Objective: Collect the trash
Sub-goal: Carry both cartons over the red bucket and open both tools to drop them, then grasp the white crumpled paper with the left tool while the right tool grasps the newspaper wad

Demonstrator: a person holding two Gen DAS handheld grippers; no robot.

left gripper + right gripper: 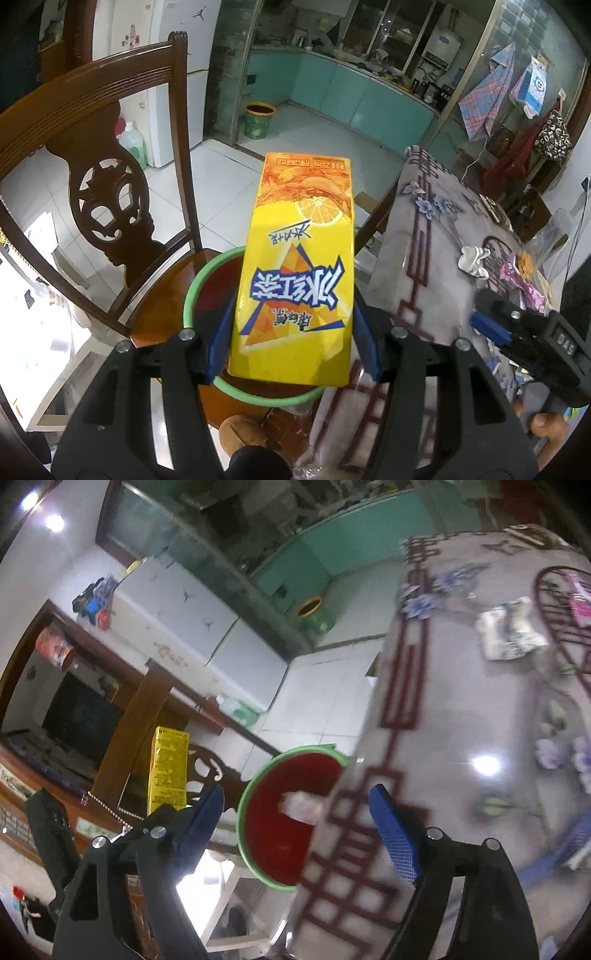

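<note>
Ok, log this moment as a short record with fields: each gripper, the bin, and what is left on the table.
left gripper: shut on the yellow drink carton, held over the bin
right gripper: open, empty, at the table edge
bin: red inside, green rim, on the wooden chair beside the table; one pale scrap inside
table: crumpled white tissue and pink wrapper lie on it
</note>
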